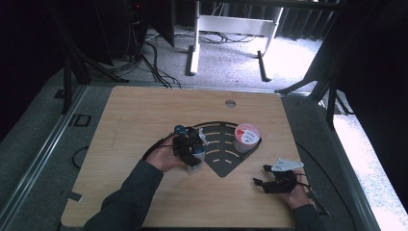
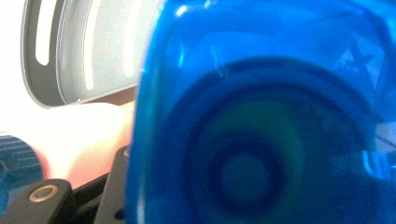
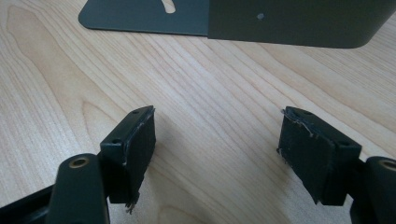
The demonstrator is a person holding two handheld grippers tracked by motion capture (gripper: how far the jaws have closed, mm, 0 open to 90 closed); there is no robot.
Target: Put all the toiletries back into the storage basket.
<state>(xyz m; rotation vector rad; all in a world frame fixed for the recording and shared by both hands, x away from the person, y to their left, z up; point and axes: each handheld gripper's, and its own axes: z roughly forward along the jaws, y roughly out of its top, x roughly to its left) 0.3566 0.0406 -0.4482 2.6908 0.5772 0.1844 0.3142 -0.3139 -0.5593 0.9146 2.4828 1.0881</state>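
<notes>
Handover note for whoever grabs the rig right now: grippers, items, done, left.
Left gripper: at the left edge of the dark fan-shaped rack, closed around a blue translucent container, which sits right up against its camera.
Right gripper: jaws open, nothing between them, low over the bare wooden table right of the rack.
Round tub with white and red lid: stands on the rack's right side.
Done: tub looks placed on the rack.
Left: probably set the blue container on the rack and release; whether it already rests there is unclear.
</notes>
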